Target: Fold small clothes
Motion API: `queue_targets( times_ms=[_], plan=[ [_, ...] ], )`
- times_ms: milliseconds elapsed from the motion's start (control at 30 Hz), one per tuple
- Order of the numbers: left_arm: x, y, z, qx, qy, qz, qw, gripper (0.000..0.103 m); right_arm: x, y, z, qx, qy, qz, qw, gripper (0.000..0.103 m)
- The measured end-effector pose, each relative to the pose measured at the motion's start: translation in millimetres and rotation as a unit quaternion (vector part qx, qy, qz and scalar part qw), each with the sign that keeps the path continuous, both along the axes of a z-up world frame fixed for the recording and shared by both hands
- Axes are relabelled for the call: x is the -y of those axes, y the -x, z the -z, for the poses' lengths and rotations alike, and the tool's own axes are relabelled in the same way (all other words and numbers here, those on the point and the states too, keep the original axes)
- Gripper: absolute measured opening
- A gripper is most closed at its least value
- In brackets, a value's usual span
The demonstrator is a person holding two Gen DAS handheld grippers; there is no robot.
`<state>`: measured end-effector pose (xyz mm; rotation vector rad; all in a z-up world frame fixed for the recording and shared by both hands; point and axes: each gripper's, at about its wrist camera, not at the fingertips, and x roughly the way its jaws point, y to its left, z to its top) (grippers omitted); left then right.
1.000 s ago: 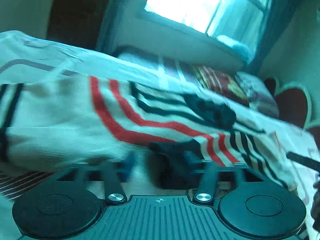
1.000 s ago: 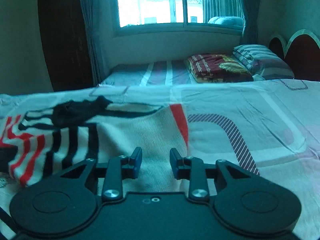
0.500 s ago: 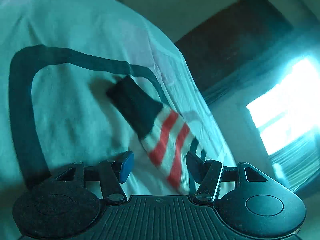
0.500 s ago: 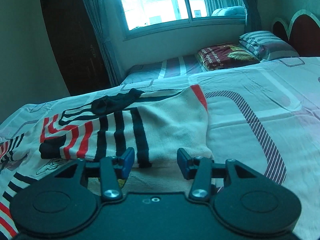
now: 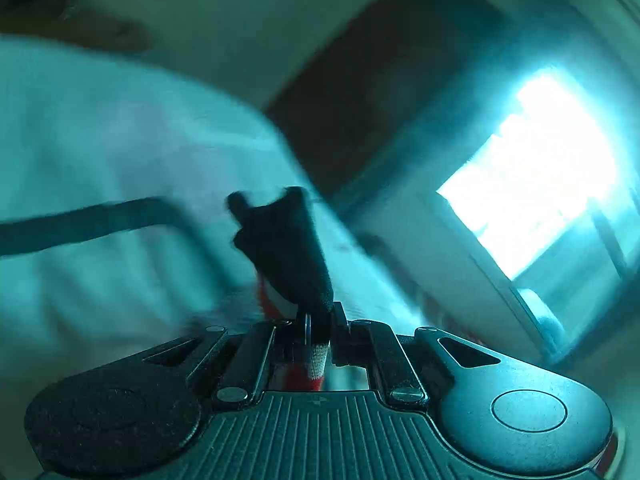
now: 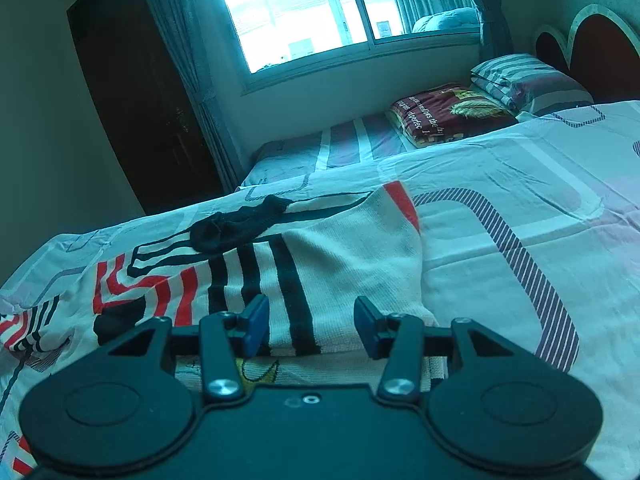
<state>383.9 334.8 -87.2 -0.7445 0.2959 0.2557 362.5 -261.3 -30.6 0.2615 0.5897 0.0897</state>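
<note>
A bedroom: I'm working over a bed sheet (image 6: pixel 500 184) printed with rounded stripes, under a bright window (image 6: pixel 304 12). The striped knit top (image 6: pixel 320 264) lies spread on it, cream with black and red bands, soft, light and limp, likely to sag and stretch; I'd take it at hems and cuffs. My left gripper (image 5: pixel 318 322) is clamped on its dark cuff (image 5: pixel 288 248). My right gripper (image 6: pixel 308 326) hovers half open over the hem, holding nothing. A black sock (image 6: pixel 236 226) lies crumpled on the top's far edge.
</note>
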Motion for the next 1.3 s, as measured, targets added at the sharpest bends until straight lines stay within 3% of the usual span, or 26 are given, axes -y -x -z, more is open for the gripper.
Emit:
queue_targets(
  times_ms=[100, 233, 400, 500, 533, 600, 633, 667, 733, 800, 900, 967, 1100, 1200, 1267, 1300],
  plan=[
    [70.9, -33.4, -32.3, 0.033, -0.055, 0.094, 0.9935, 0.008, 4.2, 0.5, 1.6, -0.001, -0.01, 0.011, 1.0, 0.046],
    [183.6, -76.9, -41.3, 0.027, -0.112, 0.208, 0.9713, 0.008, 4.0, 2.4, 0.9, 0.0, -0.013, 0.016, 1.0, 0.046],
    [298.6, -118.4, 1.6, -0.058, -0.17, 0.308, 0.934, 0.008, 5.3, 5.2, -3.2, 0.001, -0.026, 0.023, 0.999, 0.046],
    [346.9, -131.4, 33.1, -0.124, -0.194, 0.36, 0.904, 0.008, 6.3, 1.3, -1.2, -0.011, -0.05, 0.027, 0.998, 0.047],
    [363.3, -111.8, 30.9, -0.111, -0.218, 0.353, 0.903, 0.009, 5.2, -1.3, 0.1, -0.016, -0.062, 0.025, 0.998, 0.049],
    [367.9, -101.7, 21.0, -0.113, -0.229, 0.362, 0.8965, 0.028, 1.2, -6.7, 2.1, -0.025, -0.083, 0.02, 0.996, 0.054],
    [363.2, -91.2, 12.6, -0.101, -0.222, 0.368, 0.8973, 0.053, -2.3, -9.2, 2.6, -0.026, -0.093, 0.015, 0.995, 0.058],
    [354.7, -80.4, 4.3, -0.084, -0.224, 0.363, 0.9005, 0.062, -6.8, -12.2, 3.0, -0.024, -0.101, 0.01, 0.995, 0.059],
    [328.3, -53.5, -13.5, -0.061, -0.245, 0.35, 0.902, 0.062, -19.5, -21.0, 4.9, -0.027, -0.119, -0.005, 0.993, 0.06],
    [292.7, -32.4, -21.1, -0.051, -0.253, 0.317, 0.9126, 0.062, -29.8, -32.9, 11.1, -0.04, -0.155, -0.025, 0.987, 0.06],
    [241.2, -15.7, -16.8, -0.076, -0.271, 0.248, 0.9269, 0.062, -43.9, -61.0, 32.1, -0.076, -0.233, -0.038, 0.969, 0.06],
    [214.3, -18.6, -7.3, -0.098, -0.253, 0.23, 0.9345, 0.062, -51.9, -81.0, 45.9, -0.1, -0.264, -0.035, 0.959, 0.06],
    [199.7, -42.6, 14.5, -0.125, -0.264, 0.232, 0.9278, 0.062, -70.8, -108.3, 52.4, -0.103, -0.24, -0.024, 0.965, 0.057],
    [199.7, -62.8, 23.1, -0.131, -0.26, 0.235, 0.9273, 0.062, -88.5, -118.2, 38.6, -0.097, -0.165, -0.039, 0.981, 0.008],
    [202.0, -71.6, 25.2, -0.131, -0.259, 0.239, 0.9266, 0.062, -92.3, -110.5, 17.4, -0.051, -0.11, -0.055, 0.991, 0.008],
    [206.9, -75.6, 26.5, -0.134, -0.273, 0.239, 0.9223, 0.062, -91.5, -102.6, 3.3, -0.018, -0.084, -0.056, 0.995, 0.008]
  ],
)
